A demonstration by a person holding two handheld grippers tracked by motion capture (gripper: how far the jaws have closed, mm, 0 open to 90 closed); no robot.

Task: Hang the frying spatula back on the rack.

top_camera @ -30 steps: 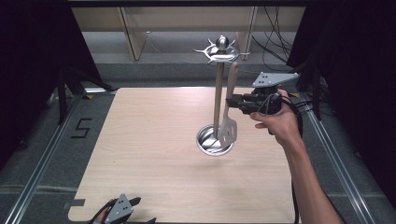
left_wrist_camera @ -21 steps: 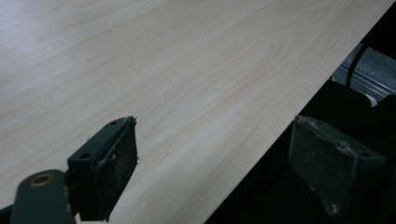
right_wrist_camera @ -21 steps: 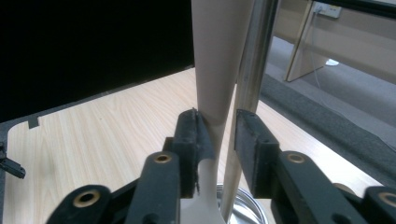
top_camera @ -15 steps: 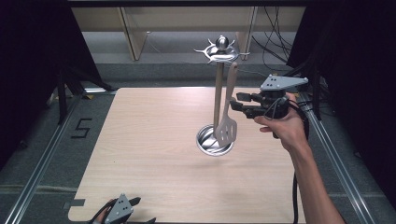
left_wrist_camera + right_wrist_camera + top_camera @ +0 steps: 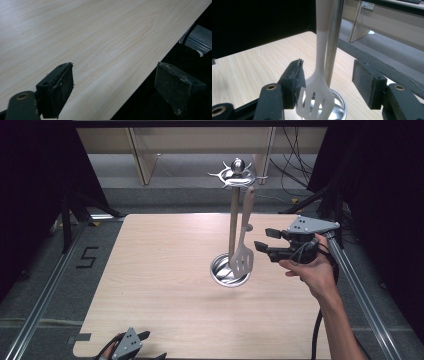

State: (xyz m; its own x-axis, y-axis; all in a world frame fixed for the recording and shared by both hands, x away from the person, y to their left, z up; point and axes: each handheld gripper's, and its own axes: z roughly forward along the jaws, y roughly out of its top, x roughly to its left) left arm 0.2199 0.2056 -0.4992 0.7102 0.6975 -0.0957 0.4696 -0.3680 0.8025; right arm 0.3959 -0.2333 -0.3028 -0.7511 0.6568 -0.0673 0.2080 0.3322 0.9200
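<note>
The high view looked forward and down from above the near edge of the pale wooden table [image 5: 165,270], taking in its whole top. The left gripper view sat low and close over that table's near edge [image 5: 100,45], facing along the boards. The right gripper view looked from close range at the slotted white spatula [image 5: 317,100] hanging from the steel utensil stand [image 5: 334,37], which the high view shared [image 5: 233,220].

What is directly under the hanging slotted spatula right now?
Under the slotted spatula sits the stand's round metal base on the table. The blade hides part of the base. The right gripper waits open beside it.
</note>
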